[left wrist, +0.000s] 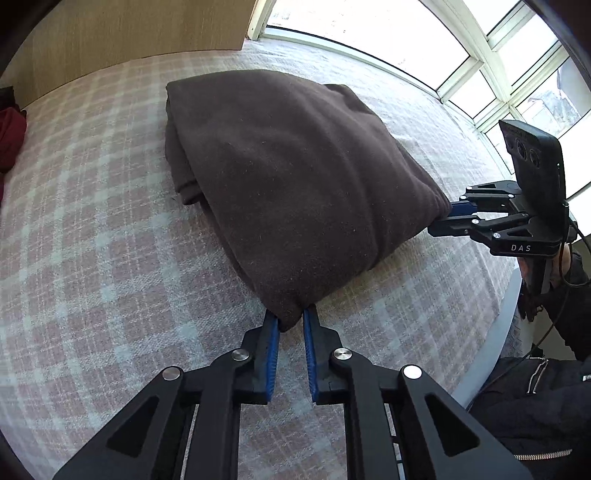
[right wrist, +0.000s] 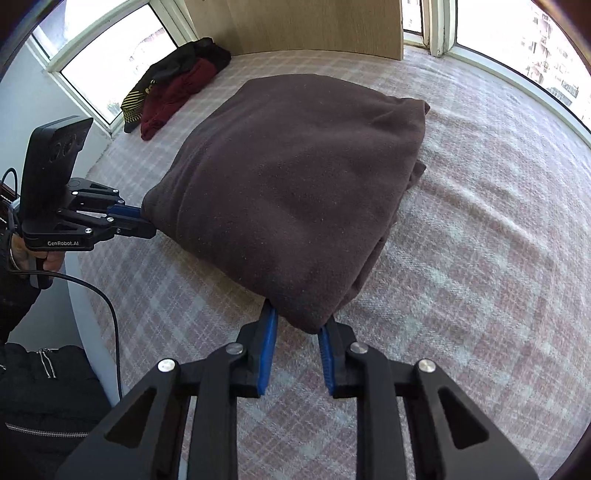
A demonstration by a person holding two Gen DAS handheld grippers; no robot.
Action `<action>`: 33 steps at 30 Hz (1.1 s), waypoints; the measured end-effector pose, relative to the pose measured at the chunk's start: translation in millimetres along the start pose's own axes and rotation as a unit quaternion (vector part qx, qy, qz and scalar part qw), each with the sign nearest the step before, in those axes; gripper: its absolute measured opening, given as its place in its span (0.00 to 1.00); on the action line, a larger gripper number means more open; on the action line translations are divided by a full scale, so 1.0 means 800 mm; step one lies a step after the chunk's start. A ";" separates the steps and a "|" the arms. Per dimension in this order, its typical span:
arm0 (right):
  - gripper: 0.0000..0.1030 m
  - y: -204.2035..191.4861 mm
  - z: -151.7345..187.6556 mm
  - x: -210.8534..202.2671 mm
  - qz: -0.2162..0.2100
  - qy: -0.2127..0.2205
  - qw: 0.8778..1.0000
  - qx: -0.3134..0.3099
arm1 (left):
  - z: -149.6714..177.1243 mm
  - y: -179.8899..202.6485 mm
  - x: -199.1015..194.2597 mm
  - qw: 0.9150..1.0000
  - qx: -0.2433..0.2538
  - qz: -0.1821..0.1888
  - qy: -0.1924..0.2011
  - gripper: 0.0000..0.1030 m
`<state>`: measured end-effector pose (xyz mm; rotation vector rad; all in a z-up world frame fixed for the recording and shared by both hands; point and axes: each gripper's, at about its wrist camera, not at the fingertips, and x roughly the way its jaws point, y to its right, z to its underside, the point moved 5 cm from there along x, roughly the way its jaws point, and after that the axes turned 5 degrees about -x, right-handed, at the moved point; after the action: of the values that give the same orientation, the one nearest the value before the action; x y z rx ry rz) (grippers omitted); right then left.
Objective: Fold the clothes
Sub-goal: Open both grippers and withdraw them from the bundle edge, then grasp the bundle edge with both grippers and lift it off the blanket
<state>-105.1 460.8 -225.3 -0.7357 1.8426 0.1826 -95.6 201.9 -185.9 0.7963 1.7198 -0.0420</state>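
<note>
A dark brown garment [left wrist: 288,173] lies folded in a thick bundle on the pink plaid bed cover [left wrist: 92,229]. My left gripper [left wrist: 290,319] is shut on its near corner, the blue pads pinching the cloth. In the same view my right gripper [left wrist: 443,216] grips the bundle's right-hand corner. The right wrist view shows the garment [right wrist: 303,192] again, with my right gripper [right wrist: 300,323] shut on the near corner and my left gripper [right wrist: 147,218] clamped on the corner at the left. Both held corners are slightly raised off the cover.
A pile of dark red and black clothes [right wrist: 173,85] lies at the bed's far corner by a window [right wrist: 110,55]. A wooden panel [right wrist: 303,26] stands behind the bed. A person's dark jacket [right wrist: 44,387] and a cable [right wrist: 107,306] are at the bed's edge.
</note>
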 end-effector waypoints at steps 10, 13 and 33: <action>0.07 0.017 0.002 0.006 0.002 -0.010 1.000 0.016 | -0.022 -0.007 -0.012 1.000 0.012 -0.001 0.004 0.08; 0.03 0.025 0.020 0.028 0.028 -0.034 0.999 0.027 | -0.005 -0.013 0.008 1.000 0.017 -0.012 -0.019 0.08; 0.50 0.022 -0.012 0.011 0.014 0.004 0.999 0.048 | -0.044 -0.030 0.000 1.000 -0.004 0.014 0.006 0.21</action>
<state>-124.5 466.6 -232.9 -0.6440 1.8570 0.1089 -137.6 198.2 -183.4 0.8146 1.7182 -0.0116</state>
